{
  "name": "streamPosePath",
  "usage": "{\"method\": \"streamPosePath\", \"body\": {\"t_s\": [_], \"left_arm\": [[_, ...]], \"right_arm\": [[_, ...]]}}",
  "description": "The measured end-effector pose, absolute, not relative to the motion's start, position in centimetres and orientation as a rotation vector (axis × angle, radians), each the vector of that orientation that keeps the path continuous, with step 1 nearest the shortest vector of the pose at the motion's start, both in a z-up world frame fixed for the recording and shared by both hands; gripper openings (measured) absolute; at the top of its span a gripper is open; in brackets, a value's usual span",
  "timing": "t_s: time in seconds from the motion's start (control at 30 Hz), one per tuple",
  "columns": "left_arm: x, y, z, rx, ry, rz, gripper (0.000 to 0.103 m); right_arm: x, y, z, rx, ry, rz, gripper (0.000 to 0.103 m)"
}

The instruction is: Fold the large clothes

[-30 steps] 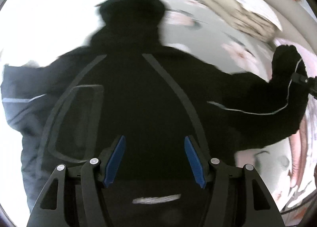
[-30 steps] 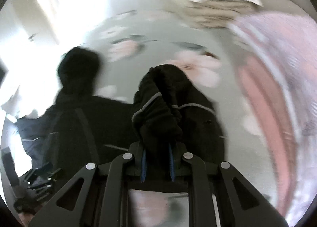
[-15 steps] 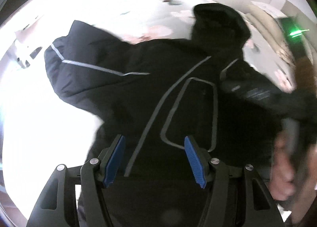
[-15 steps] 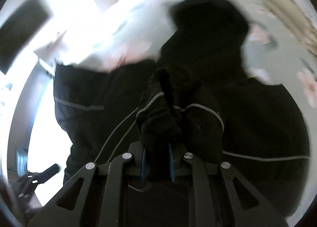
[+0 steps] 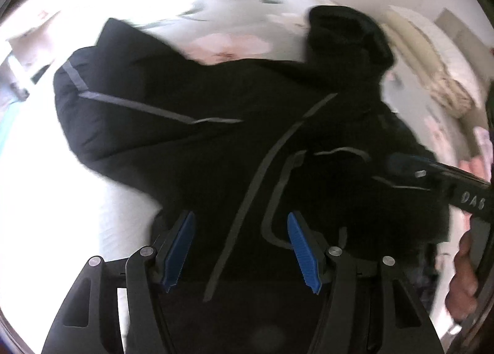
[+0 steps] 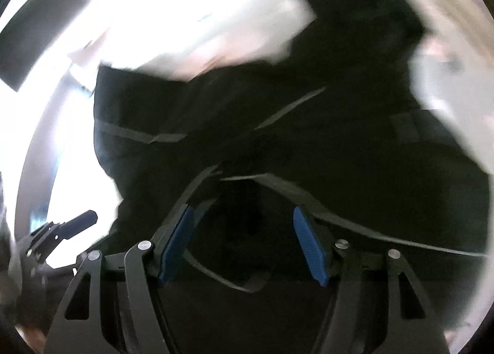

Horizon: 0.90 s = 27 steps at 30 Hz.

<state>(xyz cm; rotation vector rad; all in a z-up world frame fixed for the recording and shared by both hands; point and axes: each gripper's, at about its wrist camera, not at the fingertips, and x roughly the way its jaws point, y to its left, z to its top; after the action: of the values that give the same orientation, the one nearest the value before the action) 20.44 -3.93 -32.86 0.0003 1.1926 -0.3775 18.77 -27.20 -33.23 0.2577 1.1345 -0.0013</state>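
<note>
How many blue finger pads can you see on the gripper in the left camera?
2. One blue pad sits on the left finger, the other on the right finger of the left hand-held gripper, standing wide apart above the black jacket.

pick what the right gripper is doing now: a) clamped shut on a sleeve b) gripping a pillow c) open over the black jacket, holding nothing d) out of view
c: the right gripper has its blue pads spread wide apart over the black jacket, with no fabric pinched between them.
</note>
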Motion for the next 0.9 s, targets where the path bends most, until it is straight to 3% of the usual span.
{"method": "streamPosePath", "body": {"t_s": [0.07, 0.17, 0.37, 0.4, 0.47, 0.5, 0.53, 0.77, 0.9], "left_arm": [[21.4, -5.7, -33.6, -0.02, 1.202, -0.444, 0.064], [23.0, -8.1, -35.1, -0.071, 1.238, -0.52, 0.064], [26.2, -11.4, -39.8, -0.157, 1.333, -0.571, 0.064], [26.5, -11.8, -40.4, -0.155, 1.337, -0.578, 0.062], [26.7, -12.3, -40.8, -0.118, 1.324, -0.564, 0.042], [26.8, -12.4, -40.8, -0.1, 1.315, -0.558, 0.024], [26.9, -12.1, -40.8, -0.112, 1.311, -0.571, 0.021], [28.0, -7.4, -34.7, -0.363, 1.141, -0.703, 0.016], [29.6, -4.1, -33.9, -0.365, 1.109, -0.62, 0.016]], "right_arm": [[17.4, -31.3, -33.0, 0.234, 1.122, -0.141, 0.057], [15.8, -36.8, -34.6, 0.232, 1.132, -0.308, 0.055], [16.6, -39.8, -44.3, 0.349, 1.291, -0.305, 0.045], [16.7, -40.2, -45.1, 0.357, 1.281, -0.309, 0.045], [17.2, -39.9, -45.1, 0.305, 1.257, -0.313, 0.045], [17.4, -40.0, -45.1, 0.307, 1.261, -0.313, 0.045], [17.4, -40.3, -45.1, 0.324, 1.259, -0.309, 0.045], [17.8, -41.5, -44.0, 0.404, 1.252, -0.191, 0.045], [18.3, -39.9, -41.4, 0.431, 1.186, -0.113, 0.048]]}}
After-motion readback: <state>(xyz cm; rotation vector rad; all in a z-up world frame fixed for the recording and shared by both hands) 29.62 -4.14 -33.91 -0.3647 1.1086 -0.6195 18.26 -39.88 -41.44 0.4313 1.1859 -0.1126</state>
